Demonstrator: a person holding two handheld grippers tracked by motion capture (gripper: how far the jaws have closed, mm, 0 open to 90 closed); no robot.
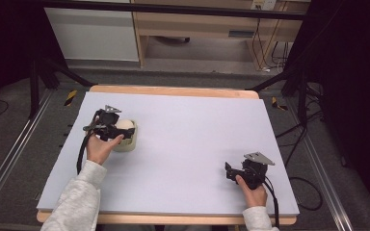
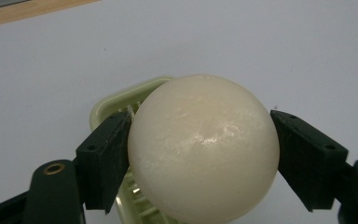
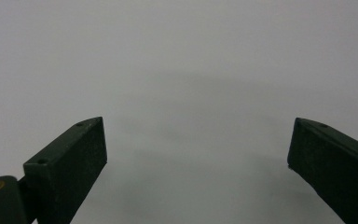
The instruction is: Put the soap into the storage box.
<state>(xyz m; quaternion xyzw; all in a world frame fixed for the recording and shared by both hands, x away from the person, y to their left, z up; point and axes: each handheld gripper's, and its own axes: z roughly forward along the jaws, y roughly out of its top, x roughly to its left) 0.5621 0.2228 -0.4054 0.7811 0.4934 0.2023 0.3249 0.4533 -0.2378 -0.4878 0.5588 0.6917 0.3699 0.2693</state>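
While the left gripper [image 2: 204,154] has its two black jaws pressed on both sides of the smooth cream-white ball [image 2: 204,149], this ball sits directly above the pale green plastic basket [image 1: 128,139] on the left part of the light grey table [image 1: 188,144]. I judge the coming move depends on this vertical relation: ball over basket, going down or up. The right gripper [image 1: 231,172] rests well apart at the near right, jaws wide and holding nothing
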